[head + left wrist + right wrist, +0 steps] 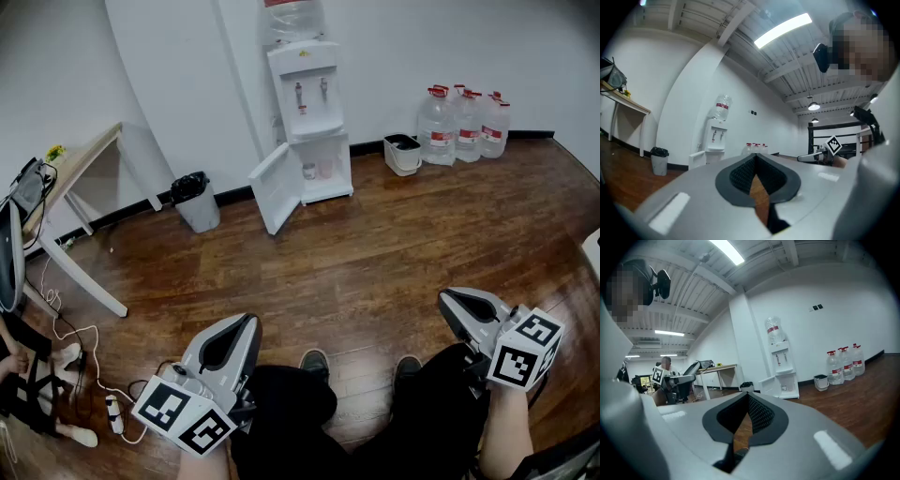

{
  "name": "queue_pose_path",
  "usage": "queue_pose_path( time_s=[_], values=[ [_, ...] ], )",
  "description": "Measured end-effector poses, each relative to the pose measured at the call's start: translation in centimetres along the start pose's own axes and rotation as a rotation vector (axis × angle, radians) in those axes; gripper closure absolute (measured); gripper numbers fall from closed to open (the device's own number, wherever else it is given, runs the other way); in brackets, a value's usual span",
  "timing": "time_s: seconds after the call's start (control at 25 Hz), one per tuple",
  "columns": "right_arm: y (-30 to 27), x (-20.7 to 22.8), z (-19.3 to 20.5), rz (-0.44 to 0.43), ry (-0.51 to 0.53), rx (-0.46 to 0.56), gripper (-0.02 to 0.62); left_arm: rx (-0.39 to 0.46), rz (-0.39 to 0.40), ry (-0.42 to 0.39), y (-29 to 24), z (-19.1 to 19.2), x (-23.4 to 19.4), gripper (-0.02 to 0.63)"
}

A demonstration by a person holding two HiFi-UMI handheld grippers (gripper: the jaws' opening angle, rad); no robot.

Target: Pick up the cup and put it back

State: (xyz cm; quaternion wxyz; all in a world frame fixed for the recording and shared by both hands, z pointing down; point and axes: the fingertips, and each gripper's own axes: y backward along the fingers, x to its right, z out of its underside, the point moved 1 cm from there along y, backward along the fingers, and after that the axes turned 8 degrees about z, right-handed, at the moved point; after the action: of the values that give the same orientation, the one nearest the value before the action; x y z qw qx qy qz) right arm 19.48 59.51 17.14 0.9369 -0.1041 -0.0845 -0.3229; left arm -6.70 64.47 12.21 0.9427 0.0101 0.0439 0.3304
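a: any progress?
b: none yet. left tool (246,324) and right tool (449,301) both pressed together, empty, well apart from small pale cup (324,168), seemingly inside open lower cabinet of white water dispenser (306,94). pickup, return both left.
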Motion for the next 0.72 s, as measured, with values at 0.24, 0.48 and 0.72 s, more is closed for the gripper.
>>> queue_pose_path(
  time_s=[0.24, 0.48, 0.72],
  values=[
    [-0.6, -2.8, -1.6, -0.028, 0.001, 0.054, 0.593, -0.003, -0.014, -0.005, -0.2, -0.7, -1.5, 0.571],
    [-2.1, -1.8, -0.7, -0.014, 0.107, 0.047, 0.594, -0.042, -0.012, -0.026, -1.8, 0.1, -2.0, 0.570],
    [-5.4, -0.5, -2.4, -0.009, 0.169, 0.046, 0.593, -0.046, -0.036, -0.048, -3.4, -0.7, -3.7, 0.569]
  ],
)
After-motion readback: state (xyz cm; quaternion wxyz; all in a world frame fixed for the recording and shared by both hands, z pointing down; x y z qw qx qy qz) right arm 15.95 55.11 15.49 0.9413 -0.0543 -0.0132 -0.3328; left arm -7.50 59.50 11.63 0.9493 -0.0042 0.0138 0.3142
